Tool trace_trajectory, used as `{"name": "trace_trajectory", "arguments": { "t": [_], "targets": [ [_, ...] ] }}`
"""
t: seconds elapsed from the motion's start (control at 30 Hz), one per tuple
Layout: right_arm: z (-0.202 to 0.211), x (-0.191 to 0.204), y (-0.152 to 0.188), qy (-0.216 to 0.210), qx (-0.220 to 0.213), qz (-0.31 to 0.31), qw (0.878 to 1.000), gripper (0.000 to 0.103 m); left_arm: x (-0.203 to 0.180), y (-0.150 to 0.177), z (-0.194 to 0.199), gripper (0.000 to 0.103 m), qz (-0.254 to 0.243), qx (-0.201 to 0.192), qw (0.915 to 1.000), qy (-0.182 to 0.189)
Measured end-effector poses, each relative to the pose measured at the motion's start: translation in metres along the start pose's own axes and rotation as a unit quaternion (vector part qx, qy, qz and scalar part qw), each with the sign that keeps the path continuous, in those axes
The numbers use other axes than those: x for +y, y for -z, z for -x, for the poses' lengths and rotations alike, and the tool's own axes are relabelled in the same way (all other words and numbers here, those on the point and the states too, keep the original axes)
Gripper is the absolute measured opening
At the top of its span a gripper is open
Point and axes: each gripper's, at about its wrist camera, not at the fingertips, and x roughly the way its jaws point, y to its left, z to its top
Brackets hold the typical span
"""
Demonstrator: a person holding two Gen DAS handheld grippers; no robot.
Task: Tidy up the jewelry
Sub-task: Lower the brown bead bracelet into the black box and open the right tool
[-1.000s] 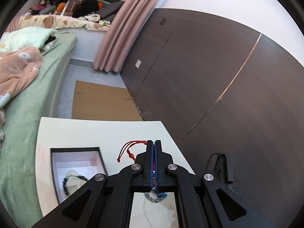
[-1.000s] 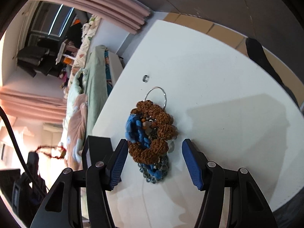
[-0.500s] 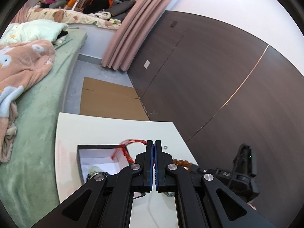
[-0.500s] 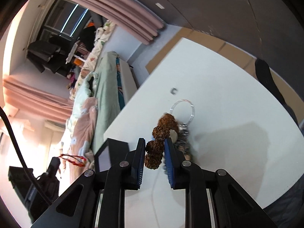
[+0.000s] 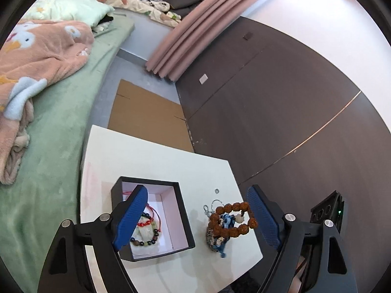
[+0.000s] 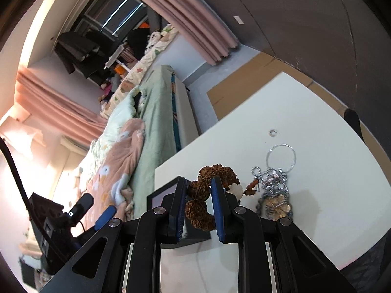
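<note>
Box (image 6: 160, 196) — mostly hidden behind right tool (image 6: 199, 210)

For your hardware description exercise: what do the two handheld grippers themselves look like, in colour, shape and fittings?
Both the left gripper and right gripper share one design: matte black angular linkage arms with triangular cut-outs, round silver pivot bolts, and long flat fingers faced with textured blue pads. A black cable curves along the right view's left edge. No sleeves or markings show.

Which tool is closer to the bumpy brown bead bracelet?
Right. The right tool is shut on the brown bead bracelet; the left tool is open, apart from it, above the box.
</note>
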Motion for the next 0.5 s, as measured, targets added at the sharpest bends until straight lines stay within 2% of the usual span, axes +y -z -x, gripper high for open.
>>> {"name": "trace_trajectory", "arguments": {
  "t": [0.17, 0.3, 0.4, 0.5],
  "targets": [
    [0.001, 0.009, -0.003, 0.004, -0.013, 0.01, 1.0, 0.022, 0.005, -0.002, 0.003, 0.084, 0.011, -0.003, 0.9999, -0.001],
    [-0.012, -0.015, 0.001, 0.066, 0.003, -0.003, 0.998, 0.022, 0.005, -0.003, 0.005, 0.084, 0.007, -0.006, 1.0, 0.002],
    [-0.018, -0.032, 0.007, 0.075, 0.014, -0.022, 0.997, 0.022, 0.003, -0.003, 0.004, 0.084, 0.002, -0.004, 1.0, -0.001],
    [-0.017, -0.031, 0.009, 0.07, 0.015, -0.018, 0.997, 0.022, 0.003, -0.002, 0.002, 0.084, 0.001, 0.0, 1.0, -0.001]
  ]
}}
